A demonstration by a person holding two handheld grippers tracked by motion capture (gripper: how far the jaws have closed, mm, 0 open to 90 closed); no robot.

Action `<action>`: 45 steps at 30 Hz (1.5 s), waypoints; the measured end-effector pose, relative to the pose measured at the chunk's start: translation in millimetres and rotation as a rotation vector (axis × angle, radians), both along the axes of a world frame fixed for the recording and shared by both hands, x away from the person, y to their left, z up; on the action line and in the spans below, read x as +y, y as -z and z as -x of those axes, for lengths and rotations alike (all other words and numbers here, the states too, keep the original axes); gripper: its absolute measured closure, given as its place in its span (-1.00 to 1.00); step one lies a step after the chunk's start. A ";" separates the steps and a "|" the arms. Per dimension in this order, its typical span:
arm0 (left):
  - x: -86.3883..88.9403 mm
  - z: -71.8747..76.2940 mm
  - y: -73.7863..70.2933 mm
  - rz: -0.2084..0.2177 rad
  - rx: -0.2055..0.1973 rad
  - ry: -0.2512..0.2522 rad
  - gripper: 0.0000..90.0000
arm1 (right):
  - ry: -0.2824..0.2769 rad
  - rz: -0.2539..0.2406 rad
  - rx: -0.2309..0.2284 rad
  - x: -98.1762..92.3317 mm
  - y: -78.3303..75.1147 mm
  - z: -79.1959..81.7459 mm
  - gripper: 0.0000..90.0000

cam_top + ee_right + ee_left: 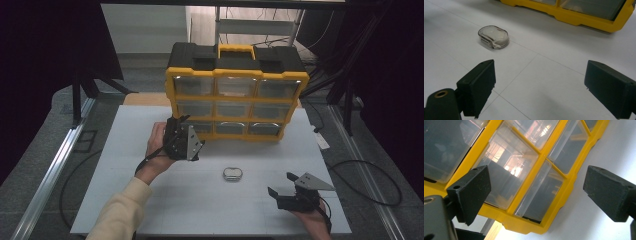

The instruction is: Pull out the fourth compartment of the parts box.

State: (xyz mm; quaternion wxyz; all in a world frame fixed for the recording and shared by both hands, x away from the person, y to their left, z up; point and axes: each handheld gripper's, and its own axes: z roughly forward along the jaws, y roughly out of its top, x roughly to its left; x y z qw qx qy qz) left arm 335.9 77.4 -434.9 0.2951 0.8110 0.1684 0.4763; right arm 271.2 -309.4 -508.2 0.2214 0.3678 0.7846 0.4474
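Left claw (184,131) wide, empty, at organizer's (235,90) bottom-left drawer (541,192), not touching. Right claw (285,187) wide, empty, low on bench (250,200). Small clear case (232,174) between the 2 claws.

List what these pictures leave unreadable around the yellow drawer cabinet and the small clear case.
- Yellow and black drawer cabinet: the bottom-left drawer is covered by the left gripper in the high view.
- Drawer contents: glare on the clear fronts in the left gripper view hides them.
- Small clear oval case: too small in the high view, and cloudy in the right gripper view, to tell what it holds.
- Right gripper: open, its hand cut by the bottom edge.
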 end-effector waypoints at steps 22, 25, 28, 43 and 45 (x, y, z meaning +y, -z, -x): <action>-0.5 -21.8 -5.4 -0.006 -0.003 -0.032 -0.81 | 0.001 0.004 0.004 0.1 0.3 0.4 -0.76; -0.9 -23.4 -4.1 -0.007 -0.001 -0.034 -0.81 | 0.002 0.003 0.005 0.2 0.4 0.3 -0.76; -0.8 -24.7 -3.5 -0.009 0.003 -0.036 -0.81 | -0.001 0.006 0.006 0.4 0.4 0.5 -0.76; -0.6 -33.7 -4.4 -0.028 -0.018 -0.054 -0.80 | -0.002 0.007 0.008 0.5 0.8 0.4 -0.76; -2.2 -34.6 -4.4 -0.039 -0.027 -0.054 -0.80 | -0.003 0.006 0.008 0.5 0.8 0.4 -0.76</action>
